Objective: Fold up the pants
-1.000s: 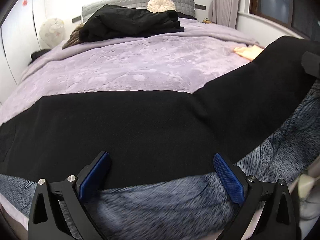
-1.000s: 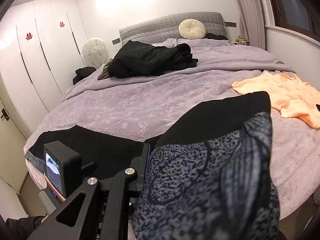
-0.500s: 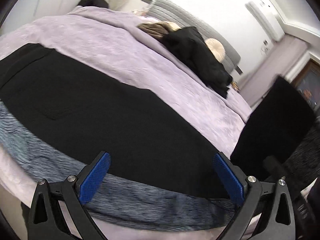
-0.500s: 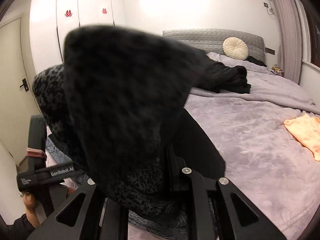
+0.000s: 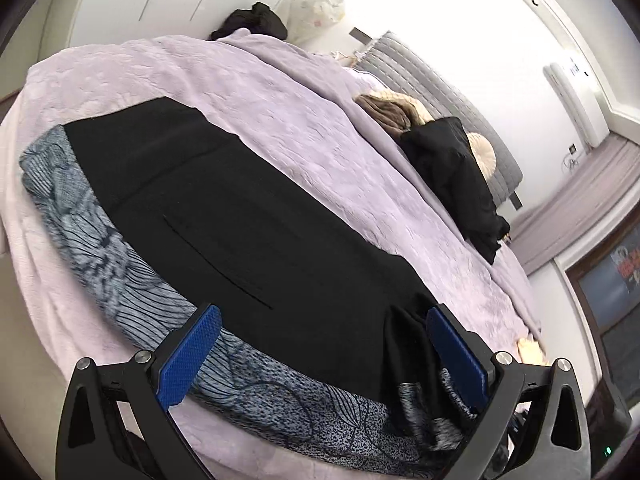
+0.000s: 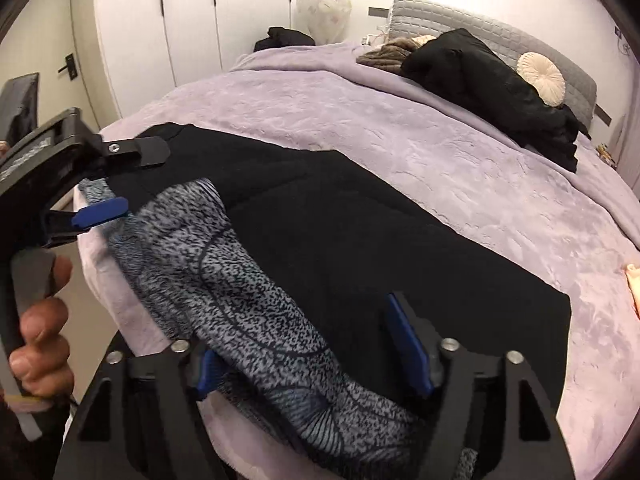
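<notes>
In the left wrist view, the left tongs [image 5: 320, 354] are seen spread wide, with nothing gripped between the blue pads. The pants [image 5: 248, 220], black with a grey patterned side, are laid lengthwise along the near edge of the bed [image 5: 300, 120], which is covered in lilac. A black coat [image 5: 456, 176] is heaped near the headboard.

In the right wrist view, the right tongs [image 6: 316, 354] are held apart around a raised fold of the pants [image 6: 248, 292], without being closed on it. The left tongs [image 6: 120, 176] are seen open at the pants' far end.
</notes>
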`<action>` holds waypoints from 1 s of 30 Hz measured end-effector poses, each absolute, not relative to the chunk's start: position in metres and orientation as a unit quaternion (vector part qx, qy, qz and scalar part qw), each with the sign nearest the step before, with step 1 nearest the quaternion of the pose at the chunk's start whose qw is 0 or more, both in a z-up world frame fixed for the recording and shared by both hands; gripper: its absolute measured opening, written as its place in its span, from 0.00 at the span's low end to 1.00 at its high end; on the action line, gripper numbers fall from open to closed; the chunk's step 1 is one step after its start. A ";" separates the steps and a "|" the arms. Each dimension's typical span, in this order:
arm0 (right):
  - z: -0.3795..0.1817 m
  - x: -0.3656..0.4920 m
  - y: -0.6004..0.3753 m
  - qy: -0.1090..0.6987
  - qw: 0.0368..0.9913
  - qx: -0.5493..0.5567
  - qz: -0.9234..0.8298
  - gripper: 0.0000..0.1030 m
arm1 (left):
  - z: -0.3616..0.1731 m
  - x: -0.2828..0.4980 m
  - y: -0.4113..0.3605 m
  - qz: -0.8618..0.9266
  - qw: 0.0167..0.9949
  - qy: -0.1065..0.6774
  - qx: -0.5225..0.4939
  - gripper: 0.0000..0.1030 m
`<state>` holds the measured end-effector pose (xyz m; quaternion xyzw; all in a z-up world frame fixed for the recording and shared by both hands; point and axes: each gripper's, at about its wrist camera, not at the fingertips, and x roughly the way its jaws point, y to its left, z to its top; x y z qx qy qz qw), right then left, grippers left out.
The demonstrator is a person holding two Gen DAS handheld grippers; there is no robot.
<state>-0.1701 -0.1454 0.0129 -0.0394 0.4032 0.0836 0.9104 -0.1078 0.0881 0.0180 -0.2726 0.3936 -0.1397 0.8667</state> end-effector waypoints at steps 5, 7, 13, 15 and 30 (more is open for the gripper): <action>0.055 -0.223 -0.167 0.345 0.928 -0.020 0.136 0.86 | 0.036 -0.120 0.066 -0.184 0.872 0.387 -0.235 1.00; 0.054 -0.231 -0.190 0.352 0.925 0.002 0.146 0.96 | 0.045 -0.127 0.044 -0.224 0.873 0.383 -0.201 1.00; -0.016 -0.229 -0.237 0.486 0.842 0.107 0.211 0.98 | 0.043 -0.144 -0.022 -0.313 0.849 0.409 -0.120 1.00; -0.005 -0.237 -0.236 0.466 0.852 0.099 0.217 0.98 | 0.029 -0.143 -0.044 -0.293 0.845 0.441 -0.075 1.00; -0.021 -0.147 -0.304 0.444 0.875 0.123 0.150 0.98 | -0.003 -0.121 -0.082 -0.218 0.861 0.459 0.009 1.00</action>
